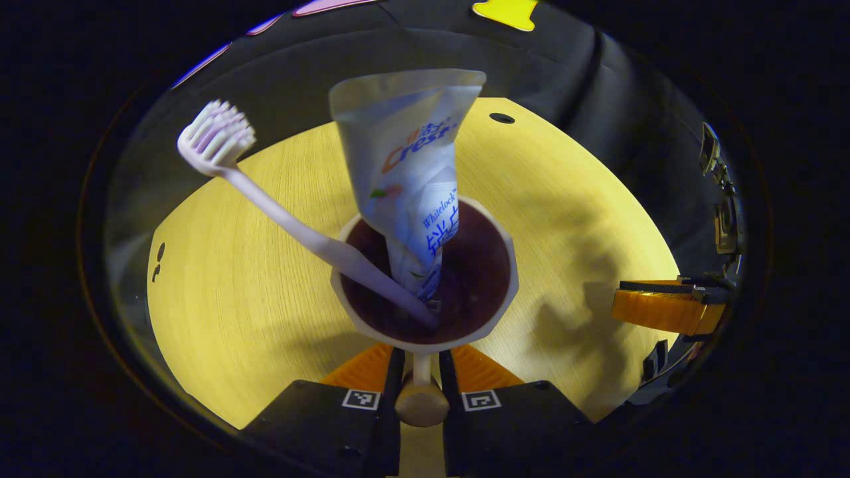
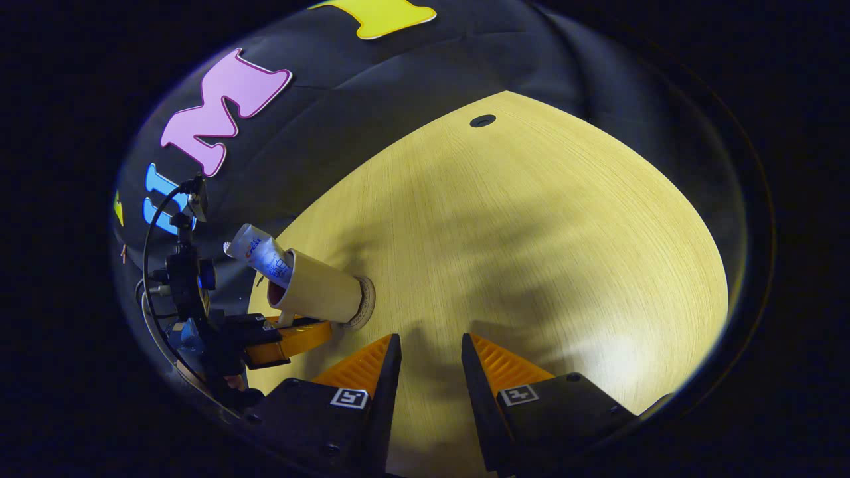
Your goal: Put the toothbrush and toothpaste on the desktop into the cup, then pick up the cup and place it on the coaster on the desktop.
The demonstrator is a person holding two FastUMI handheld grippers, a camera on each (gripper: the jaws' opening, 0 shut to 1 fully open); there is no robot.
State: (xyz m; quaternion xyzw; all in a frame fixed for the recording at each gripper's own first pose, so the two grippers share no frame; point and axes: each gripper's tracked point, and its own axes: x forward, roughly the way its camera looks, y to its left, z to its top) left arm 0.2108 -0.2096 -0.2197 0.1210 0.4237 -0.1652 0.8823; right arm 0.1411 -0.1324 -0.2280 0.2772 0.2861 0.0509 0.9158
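A: The left hand-held gripper (image 1: 422,372) is clenched on the handle of the cream cup with a dark inside (image 1: 425,279), both fingers pressing it; the handle's lower part is cut off.

B: And the right hand-held gripper (image 2: 428,372)?

A: Released, over the bare pale wooden surface (image 2: 531,232).

B: The contents?

A: The white toothbrush (image 1: 279,206) and white toothpaste tube (image 1: 412,179) stand inside the cup. The cup's base touches the round coaster (image 2: 366,302), mostly hidden behind it.

Dim, warm overhead light, soft shadows across the desktop (image 2: 531,219), fisheye-bent edges.
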